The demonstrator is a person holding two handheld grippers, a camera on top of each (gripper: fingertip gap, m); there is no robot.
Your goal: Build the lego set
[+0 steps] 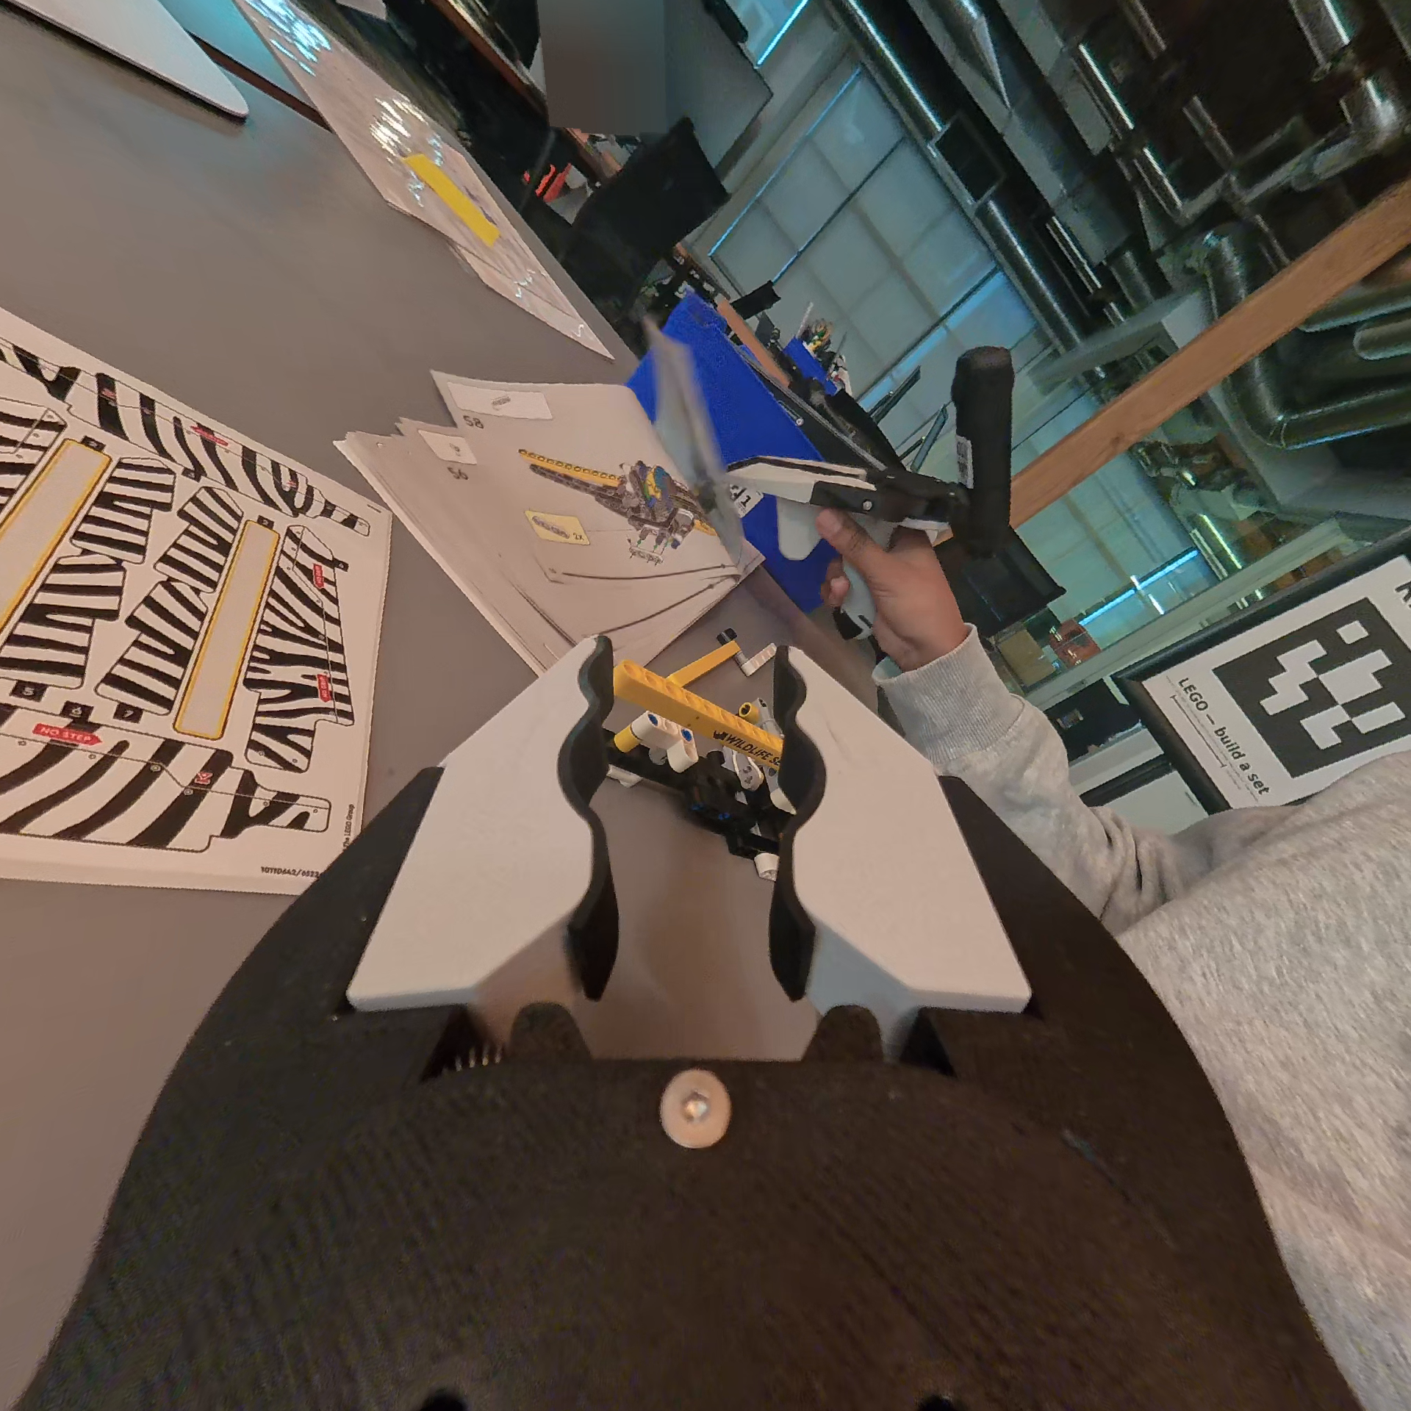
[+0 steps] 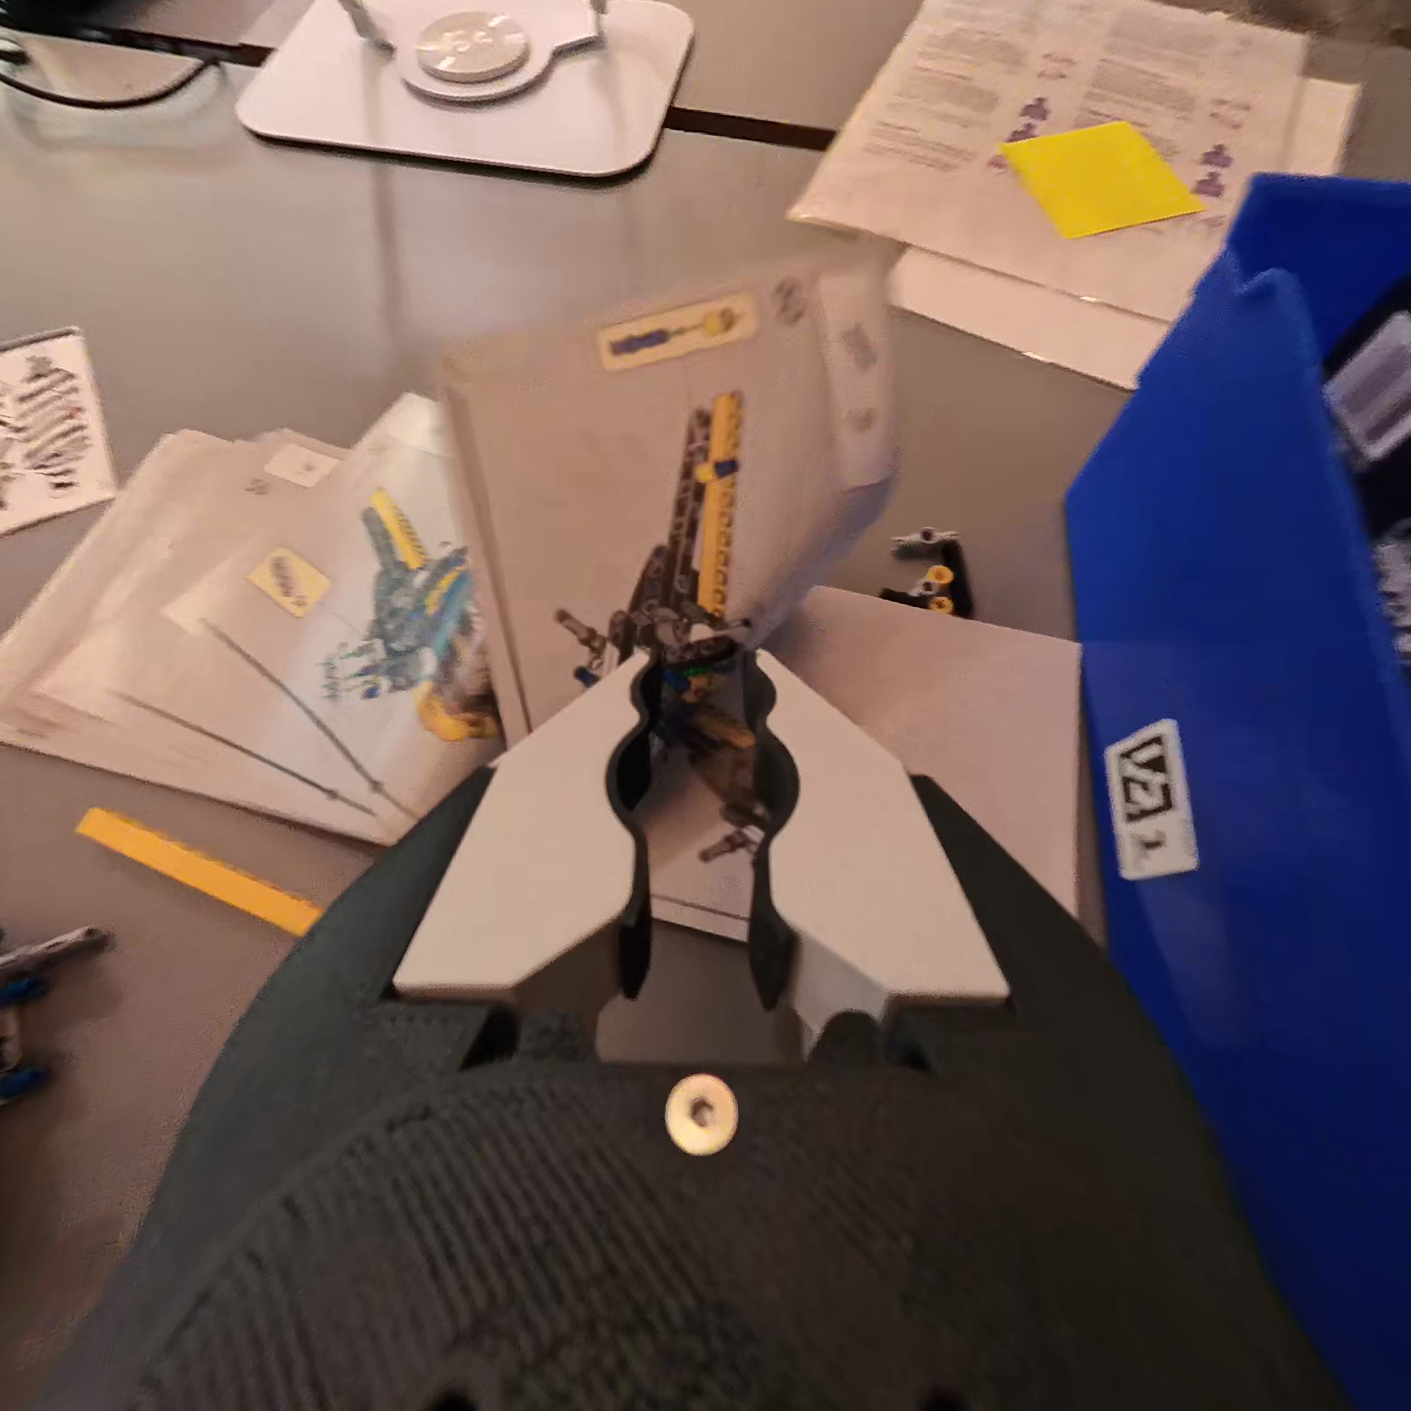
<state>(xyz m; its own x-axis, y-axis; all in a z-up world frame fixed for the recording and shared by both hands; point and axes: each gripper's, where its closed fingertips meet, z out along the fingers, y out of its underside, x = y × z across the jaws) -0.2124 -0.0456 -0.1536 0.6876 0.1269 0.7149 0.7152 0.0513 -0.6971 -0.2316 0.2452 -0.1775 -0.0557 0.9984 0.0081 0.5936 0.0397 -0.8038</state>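
The half-built lego model (image 1: 699,752), yellow beam over black parts, lay on the grey counter (image 1: 229,252) between the parted fingers of the left hand-held gripper (image 1: 691,687), which gripped nothing; printed lettering ran along its beam. The right hand-held gripper (image 2: 699,672) pinched a blurred page (image 2: 672,489) of the instruction booklet (image 1: 580,496). A labelled blue bin (image 2: 1237,611) was cut off beside it. The zebra-striped sticker sheet (image 1: 175,611) carried small printed tags.
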